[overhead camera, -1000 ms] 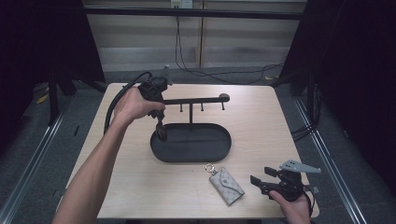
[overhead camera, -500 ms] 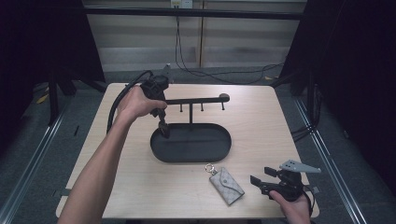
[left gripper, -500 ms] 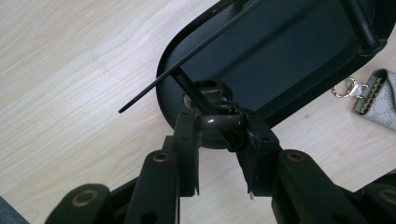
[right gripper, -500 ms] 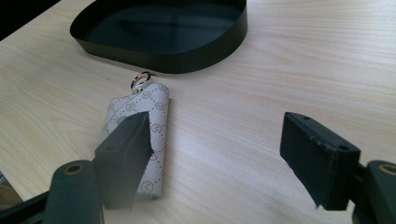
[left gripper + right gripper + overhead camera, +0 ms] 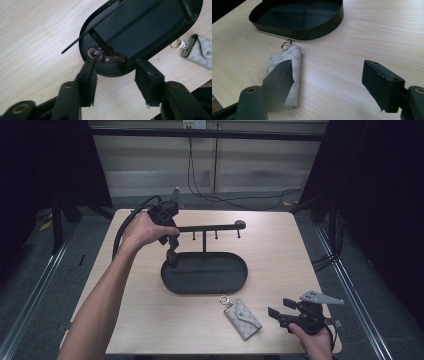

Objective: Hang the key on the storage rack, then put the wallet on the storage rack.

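A black oval tray (image 5: 205,290) with a T-shaped hook stand (image 5: 210,227) sits mid-table. My left gripper (image 5: 172,254) points down at the tray's left end, open; in the left gripper view its jaws (image 5: 117,67) straddle the tray rim (image 5: 140,32), with a small glossy brown piece (image 5: 111,59) just beyond the tips. A grey patterned key pouch (image 5: 242,319) with a metal ring lies in front of the tray. My right gripper (image 5: 282,312) is open just right of the pouch; in the right gripper view (image 5: 328,70) the pouch (image 5: 292,60) lies by the left jaw, untouched.
The table's front edge runs right below the pouch and the right hand. Bare wood table (image 5: 280,250) spreads to the right of the tray and behind it. A black cable (image 5: 125,227) loops from the left gripper over the table's back left.
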Tool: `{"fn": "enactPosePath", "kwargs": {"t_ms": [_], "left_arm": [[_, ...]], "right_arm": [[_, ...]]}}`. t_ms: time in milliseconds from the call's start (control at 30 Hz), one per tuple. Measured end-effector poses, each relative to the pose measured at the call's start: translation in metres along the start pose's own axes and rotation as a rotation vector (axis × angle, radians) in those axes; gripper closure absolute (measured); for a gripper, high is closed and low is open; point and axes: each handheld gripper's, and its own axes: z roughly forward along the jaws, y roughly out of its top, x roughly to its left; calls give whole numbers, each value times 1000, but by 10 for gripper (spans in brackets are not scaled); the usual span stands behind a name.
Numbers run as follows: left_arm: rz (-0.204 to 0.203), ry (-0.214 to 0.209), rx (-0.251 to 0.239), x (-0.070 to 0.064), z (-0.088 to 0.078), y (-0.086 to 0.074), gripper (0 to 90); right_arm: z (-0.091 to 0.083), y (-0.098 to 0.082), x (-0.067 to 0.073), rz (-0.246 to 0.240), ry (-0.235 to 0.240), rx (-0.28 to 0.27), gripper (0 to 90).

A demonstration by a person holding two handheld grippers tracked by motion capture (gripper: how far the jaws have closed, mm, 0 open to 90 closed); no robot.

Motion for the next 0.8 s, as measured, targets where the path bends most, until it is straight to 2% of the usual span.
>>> {"fn": "enactPosePath", "kwargs": {"t_ms": [133, 167, 233, 267, 400, 733, 800], "left_arm": [[0, -7, 7, 0, 0, -8, 454], [18, -3, 7, 2, 0, -9, 449], [4, -2, 1, 1, 0, -11, 431], [23, 0, -7, 3, -2, -15, 421], [14, 9, -47, 2, -2, -25, 403], [37, 4, -82, 1, 4, -44, 299], [48, 1, -117, 1, 1, -51, 286]], "right_arm": [[0, 0, 1, -1, -2, 4, 249], [0, 0, 1, -2, -2, 4, 249], [0, 0, 2, -5, -4, 6, 249], [0, 0, 2, -10, -4, 6, 249], [0, 0, 2, -15, -3, 6, 249], [1, 0, 2, -7, -5, 8, 249], [1, 0, 2, -8, -5, 8, 249]]}}
